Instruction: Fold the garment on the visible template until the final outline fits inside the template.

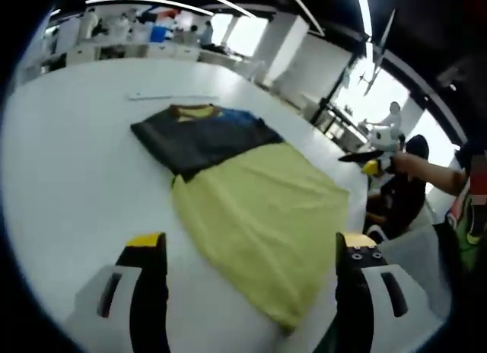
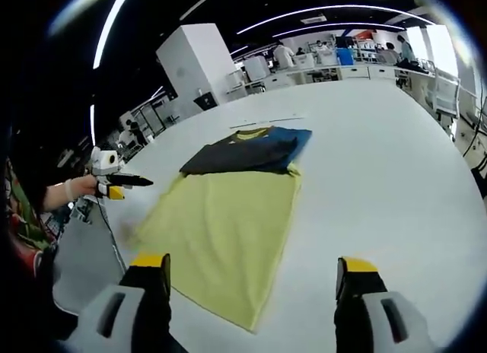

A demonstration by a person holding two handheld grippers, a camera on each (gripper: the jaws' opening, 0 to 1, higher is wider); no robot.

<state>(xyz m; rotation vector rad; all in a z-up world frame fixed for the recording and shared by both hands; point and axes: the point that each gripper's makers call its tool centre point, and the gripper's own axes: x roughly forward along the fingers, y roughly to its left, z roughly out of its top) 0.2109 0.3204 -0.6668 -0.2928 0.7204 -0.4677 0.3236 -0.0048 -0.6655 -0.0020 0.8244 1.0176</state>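
In the left gripper view the left gripper (image 1: 251, 254) has its two yellow-tipped black jaws spread wide apart with nothing between them, held above the near part of a white table (image 1: 68, 163). In the right gripper view the right gripper (image 2: 253, 278) is likewise wide open and holds nothing, hanging over the near edge of the same table (image 2: 380, 163). Ahead of both grippers the garment lies flat on the table: a shirt (image 1: 259, 208) whose long yellow part stretches toward the cameras, while its far end is covered by a dark grey folded part (image 1: 202, 140) with a bit of blue and a yellow collar showing at the top. In the right gripper view the shirt (image 2: 224, 224) runs from near the jaws up to the dark folded part (image 2: 243, 154). I cannot tell where the template is. A thin pale strip (image 1: 163, 96) lies on the table just beyond the collar. The right gripper also shows at the right side of the left gripper view, held in a hand, and the left gripper appears at the left of the right gripper view. Desks and people stand in the background of a bright office
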